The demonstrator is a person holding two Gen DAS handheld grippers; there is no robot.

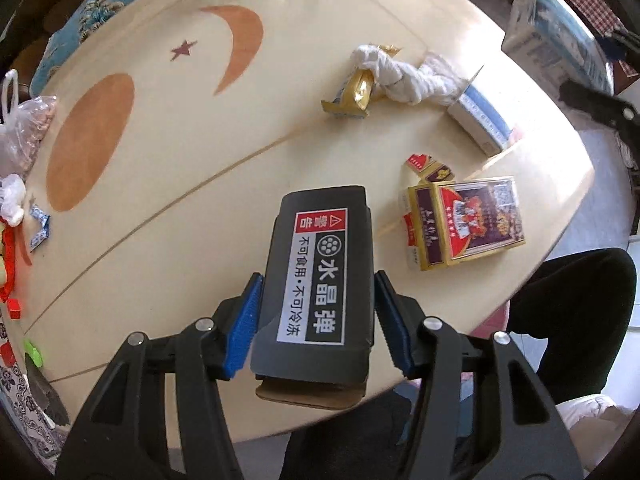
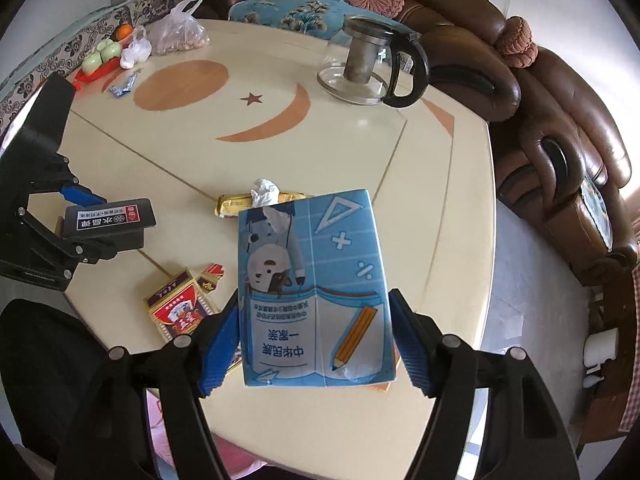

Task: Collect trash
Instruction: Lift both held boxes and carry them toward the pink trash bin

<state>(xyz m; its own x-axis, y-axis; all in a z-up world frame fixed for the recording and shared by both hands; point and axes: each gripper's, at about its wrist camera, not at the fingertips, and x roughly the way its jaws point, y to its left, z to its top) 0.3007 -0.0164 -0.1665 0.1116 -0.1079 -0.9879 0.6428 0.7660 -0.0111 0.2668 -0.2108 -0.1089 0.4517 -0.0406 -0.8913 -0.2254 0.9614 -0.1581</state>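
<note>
Collection looks about half done: the left gripper [image 1: 316, 320] is clamped on a dark matte cardboard box [image 1: 320, 280] at lower centre of its view, and the right gripper [image 2: 316, 344] grips a glossy blue carton [image 2: 314, 296] at centre frame, both lifted off the counter [image 1: 180, 140]. Still lying on the smooth cream counter are a red-and-gold cigarette pack [image 1: 466, 222] at right, a crinkled gold wrapper [image 1: 354, 94] and a twisted white tissue [image 1: 400, 74] at upper right.

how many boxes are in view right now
3: dark box between the left gripper fingers, blue box between the right gripper fingers, cigarette box on the table.
</note>
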